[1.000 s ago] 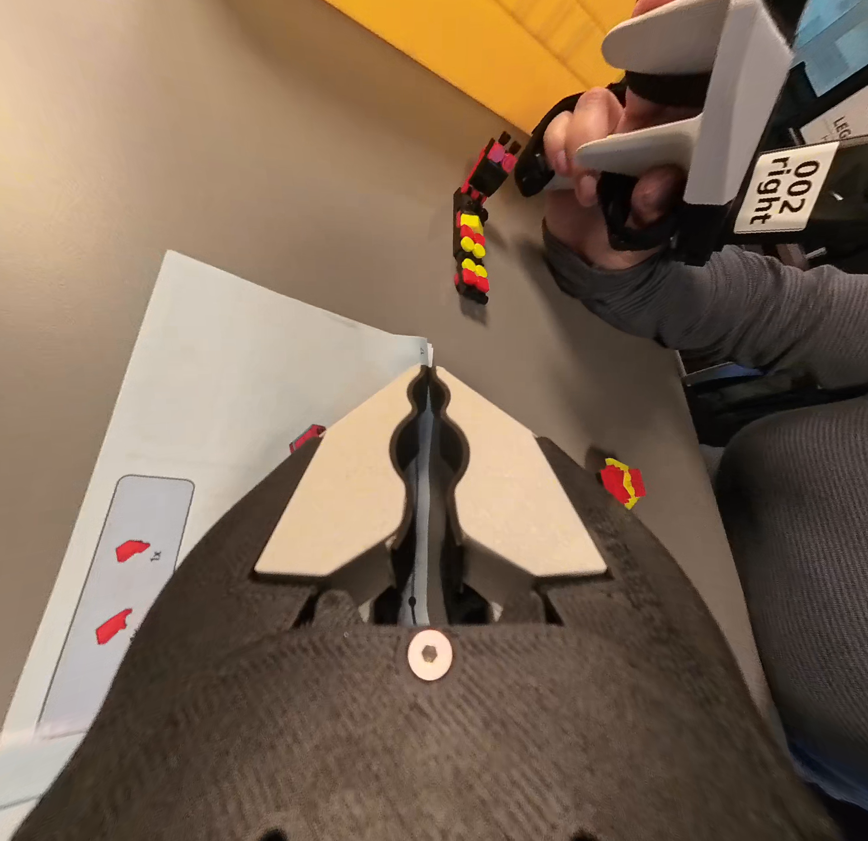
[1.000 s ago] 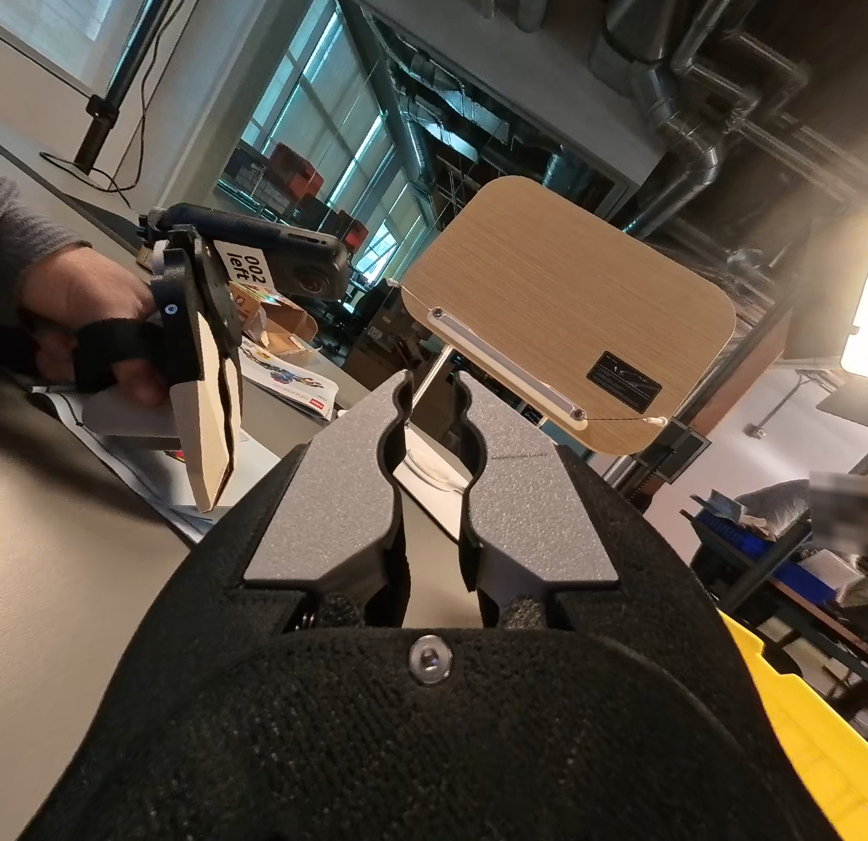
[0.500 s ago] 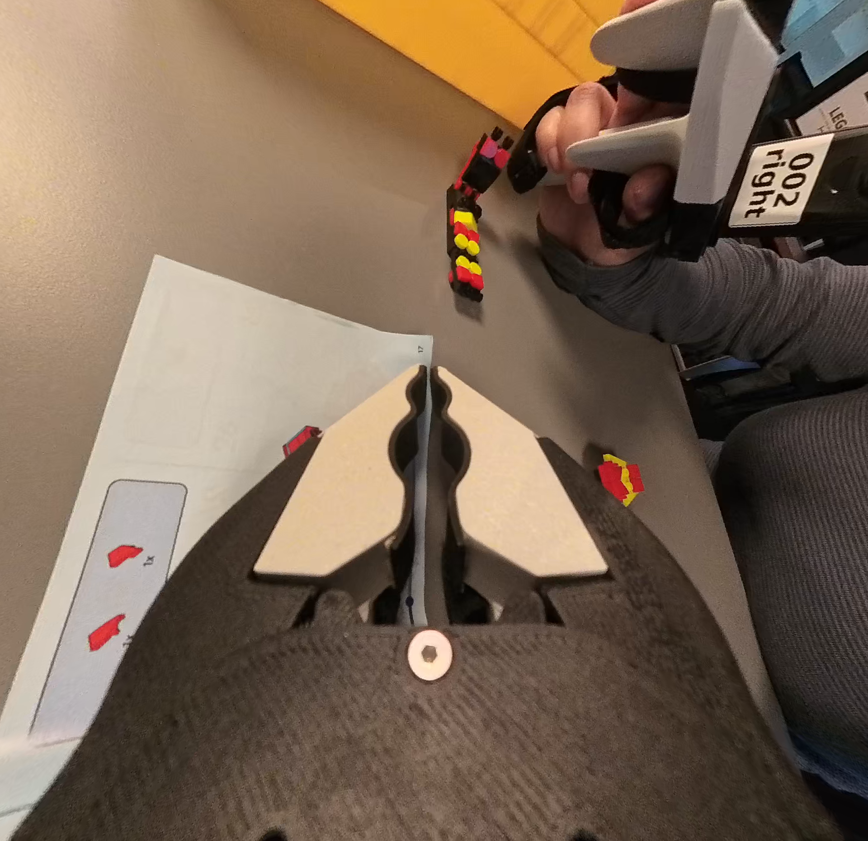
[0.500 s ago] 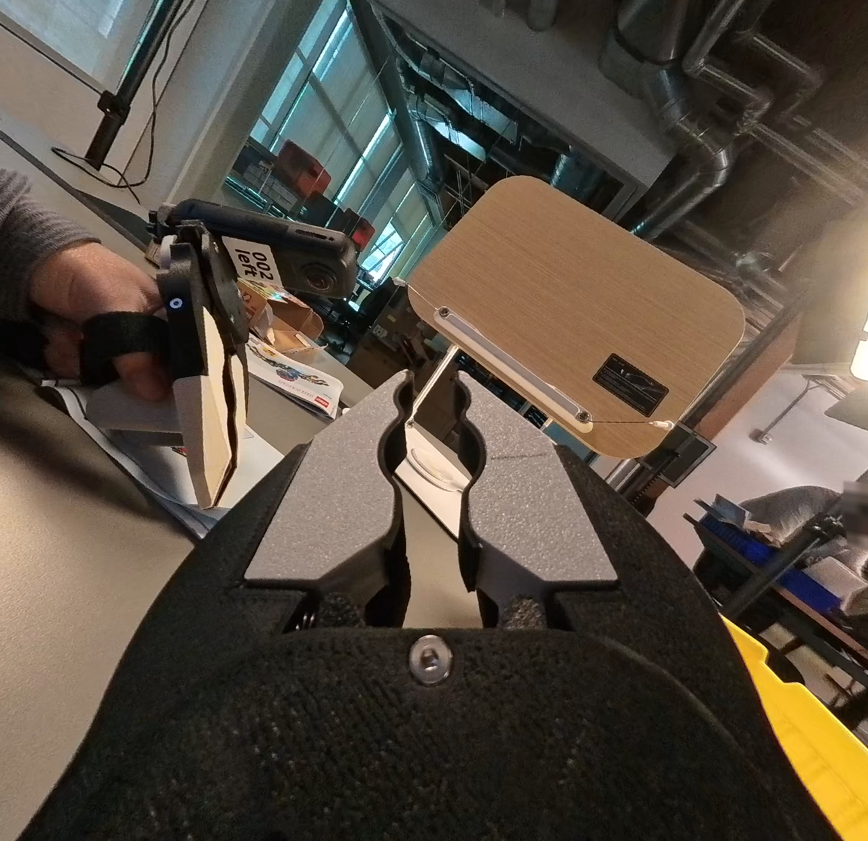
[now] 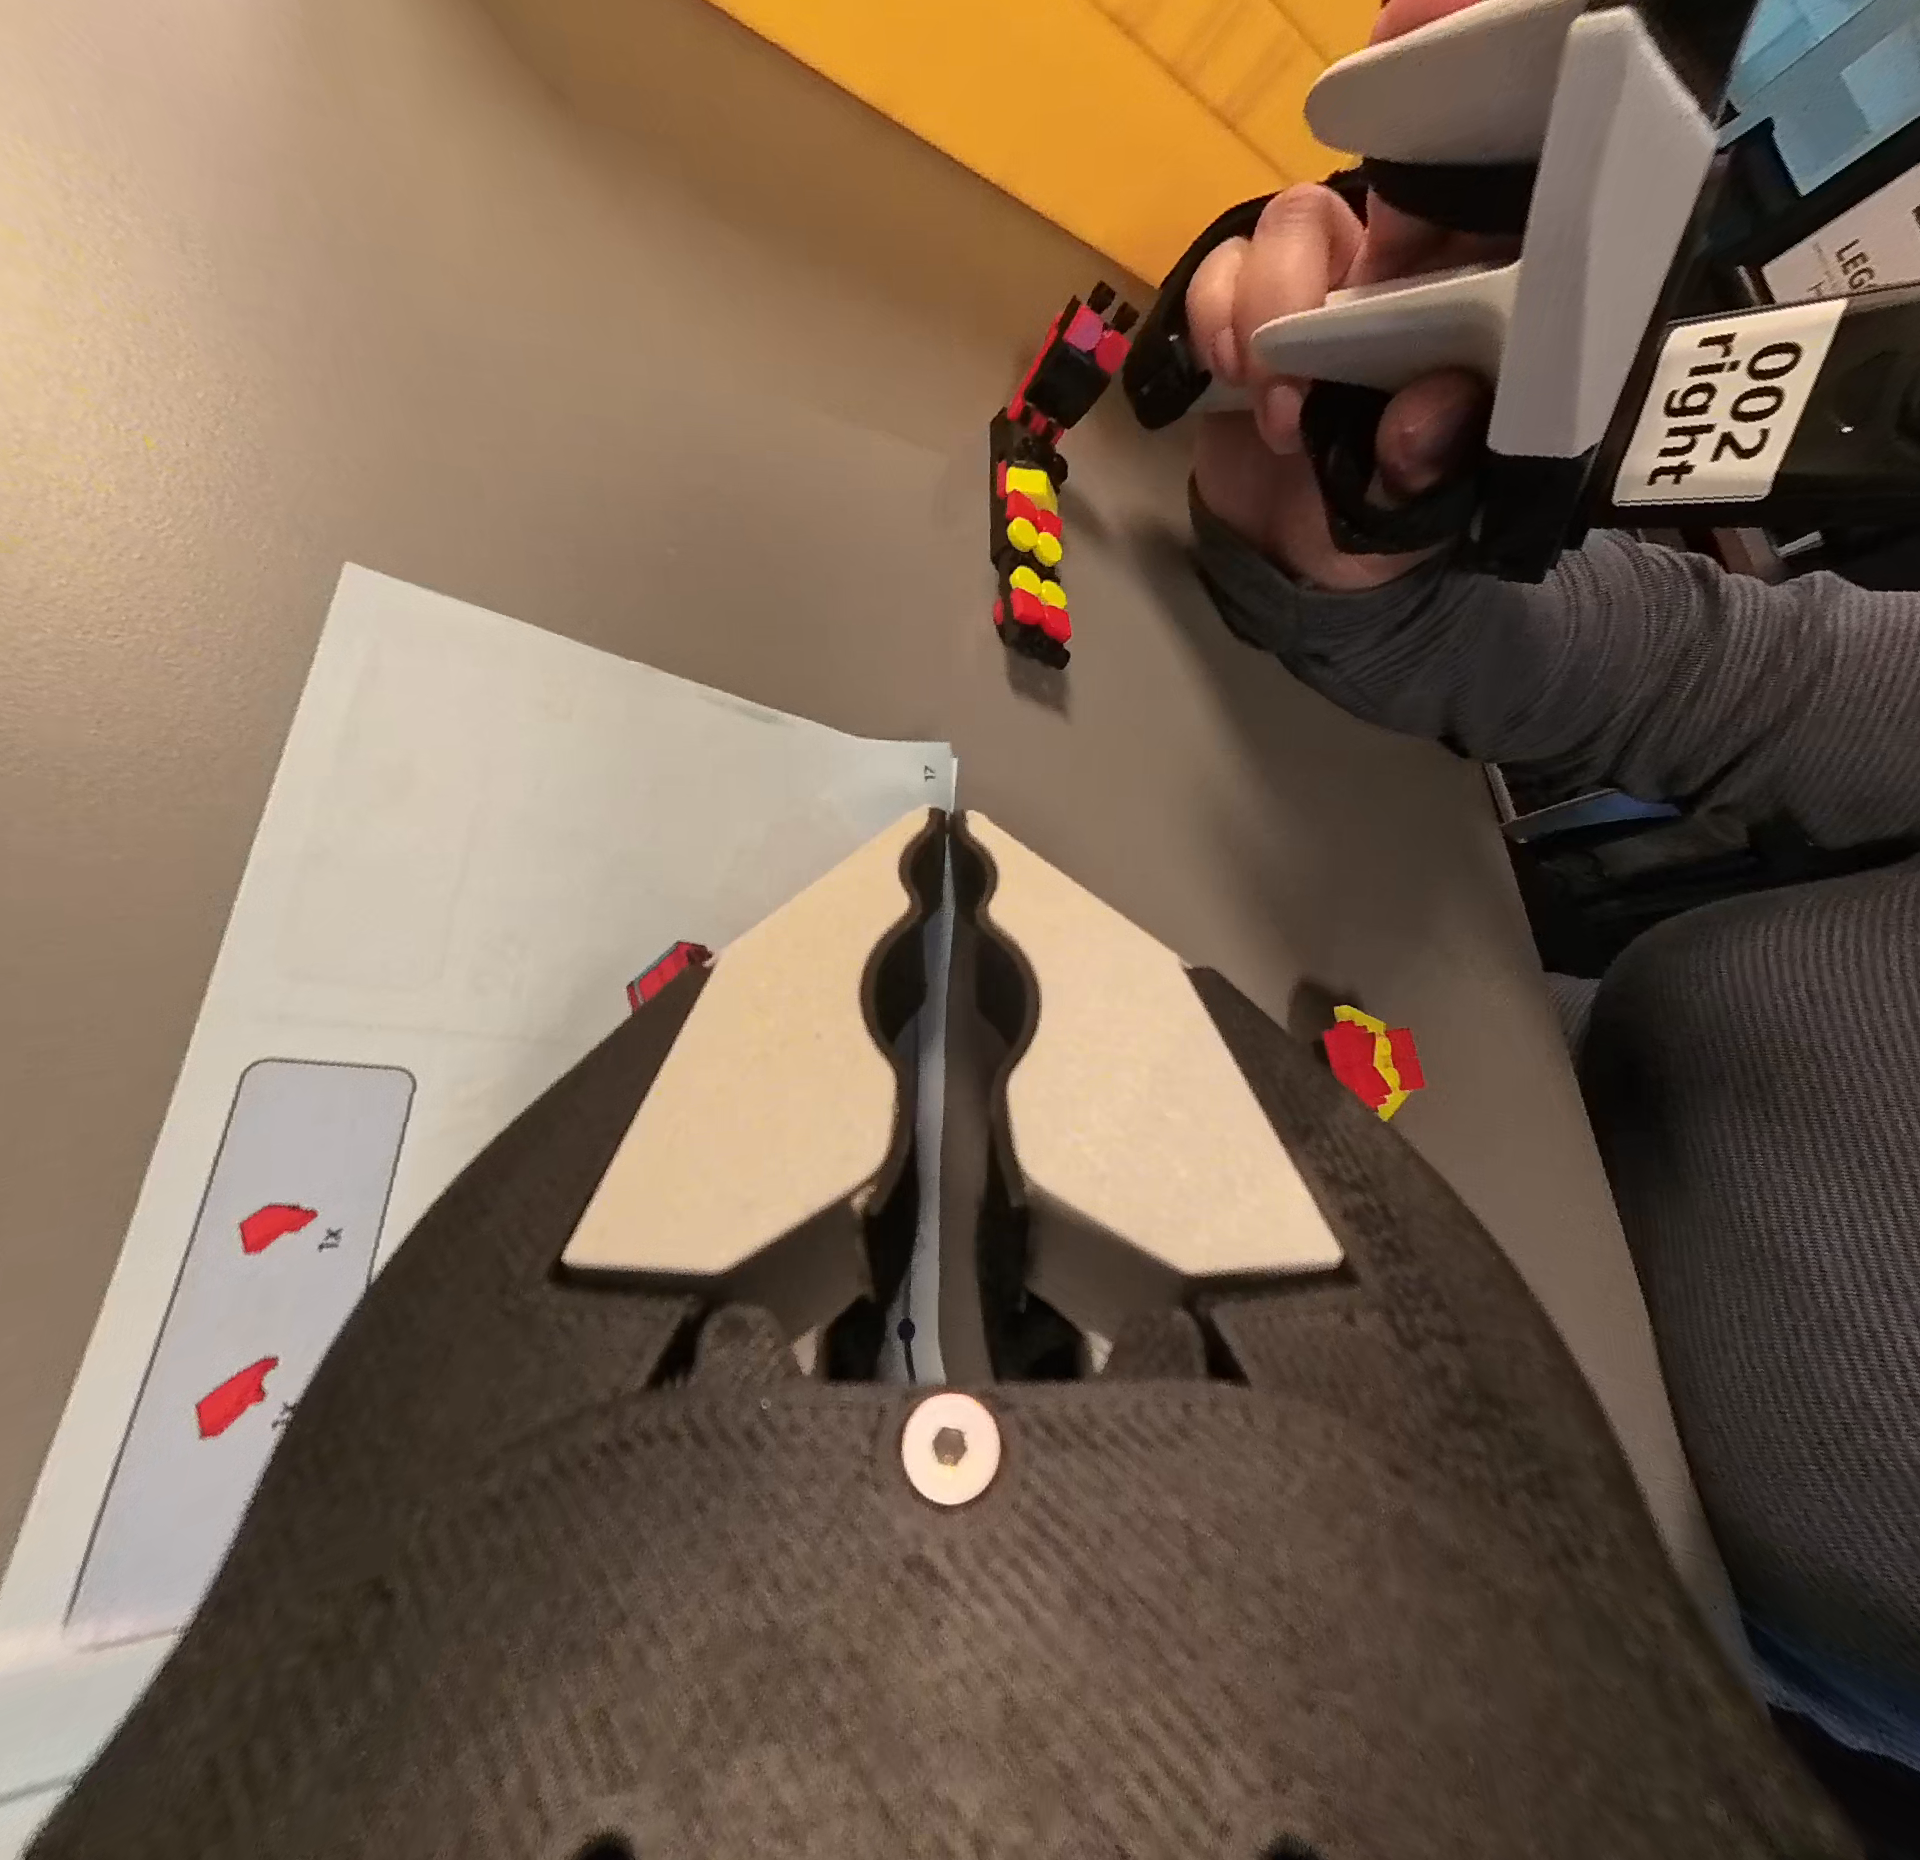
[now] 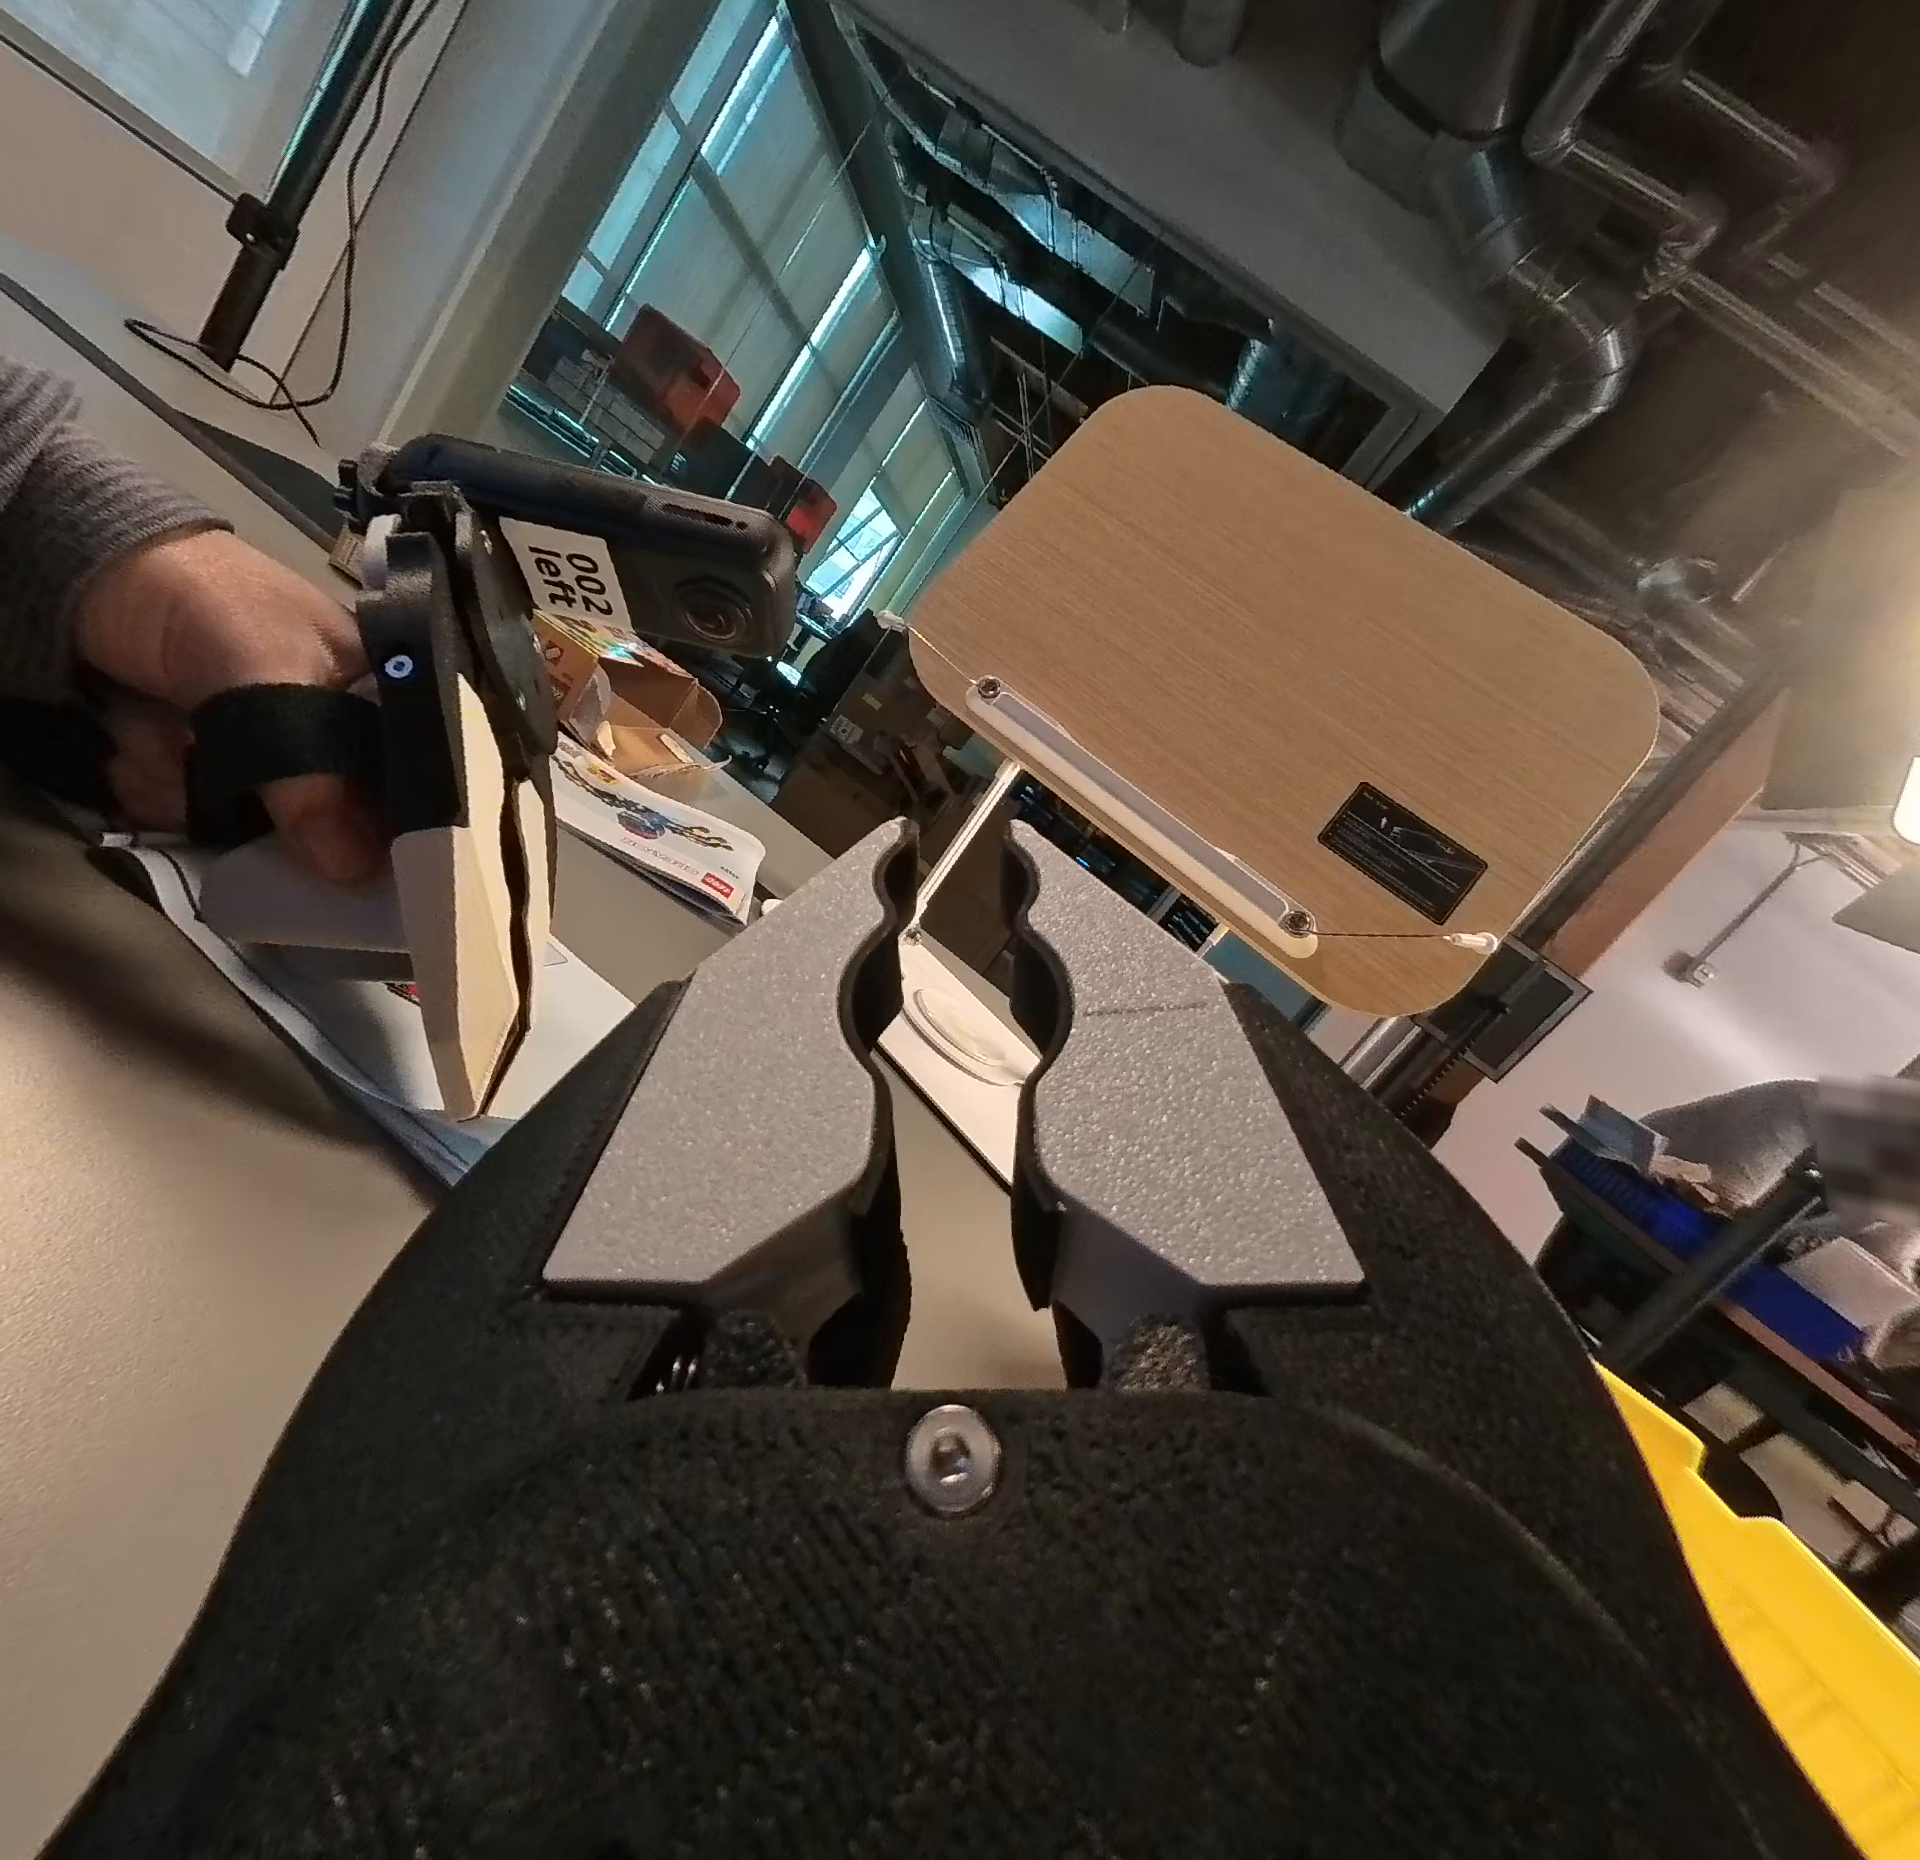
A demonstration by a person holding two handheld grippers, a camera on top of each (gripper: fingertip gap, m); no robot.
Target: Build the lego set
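My left gripper (image 5: 948, 821) is shut, its beige fingertips low over the corner of the pale blue instruction booklet (image 5: 540, 854); I cannot tell whether it pinches the page. A small red piece (image 5: 665, 969) lies on the booklet, half hidden by the left finger. A long black, red and yellow lego assembly (image 5: 1034, 522) lies farther off on the table. A small red and yellow sub-assembly (image 5: 1371, 1062) lies to the right. My right gripper (image 6: 956, 836) is slightly open and empty, pointing up off the table. Its hand-held handle (image 5: 1455, 304) is beside the long assembly.
A yellow bin (image 5: 1039, 75) borders the far side of the grey table (image 5: 416, 356). A person's sleeve and lap (image 5: 1714, 979) lie along the right edge. The right wrist view shows a wooden board on a stand (image 6: 1299, 719), a second booklet (image 6: 665, 823) and the left gripper (image 6: 473, 979). There is about 12 centimetres between the tips of the two grippers.
The left jaws have closed a little more over the booklet corner. The right hand and gripper have shifted only slightly. The lego pieces have not moved.
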